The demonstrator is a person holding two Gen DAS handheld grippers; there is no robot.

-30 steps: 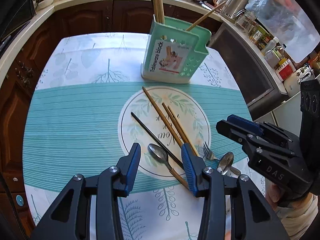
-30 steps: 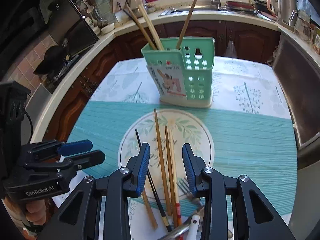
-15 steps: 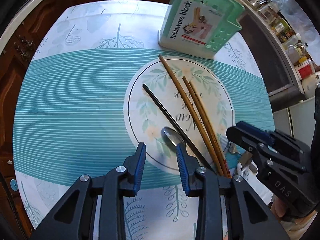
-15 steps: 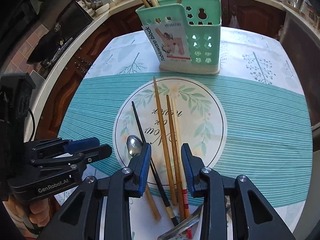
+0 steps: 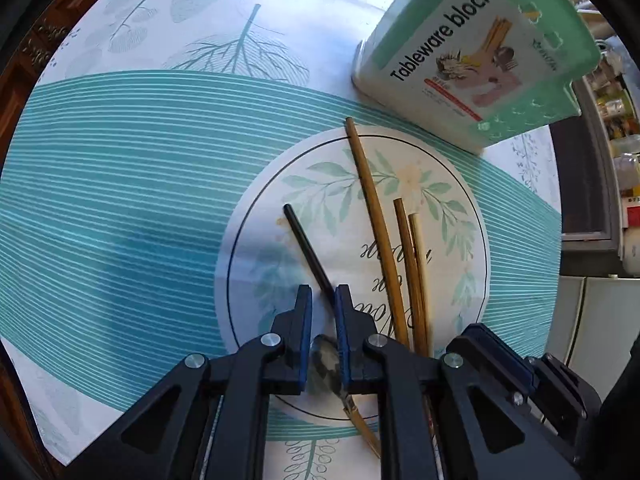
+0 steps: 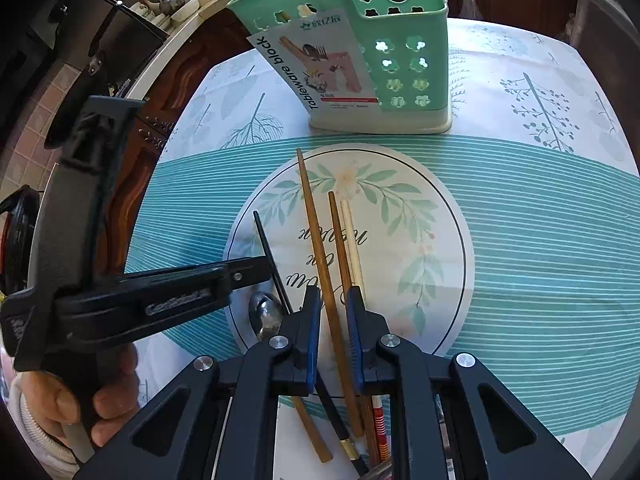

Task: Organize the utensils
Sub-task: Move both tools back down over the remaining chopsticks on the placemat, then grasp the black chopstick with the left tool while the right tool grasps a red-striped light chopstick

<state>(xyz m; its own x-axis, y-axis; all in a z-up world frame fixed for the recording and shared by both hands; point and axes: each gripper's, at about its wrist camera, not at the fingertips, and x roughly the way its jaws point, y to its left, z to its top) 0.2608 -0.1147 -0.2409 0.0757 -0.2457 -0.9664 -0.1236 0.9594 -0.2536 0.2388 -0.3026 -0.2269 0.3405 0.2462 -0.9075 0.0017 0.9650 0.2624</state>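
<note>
The left tool (image 5: 323, 300) points steeply down with its jaws closing over the metal spoon (image 5: 326, 360); the bowl sits in the gap, with a sliver of room still showing on one side, so it is not yet clamped. The black chopstick (image 5: 306, 250) slants right up against the right pad and could be caught along with the spoon, so the close should stay low on the bowl. The right tool (image 6: 333, 300) is closing too, straddling one brown chopstick (image 6: 338, 280) without yet pressing it; the pale chopstick (image 6: 352, 232) lies just beside its right pad and the longer brown chopstick (image 6: 310, 216) just beside its left. All of them lie near the middle of the surface (image 5: 120, 184). The green tableware block (image 6: 360, 60) stands toward the far edge.
</note>
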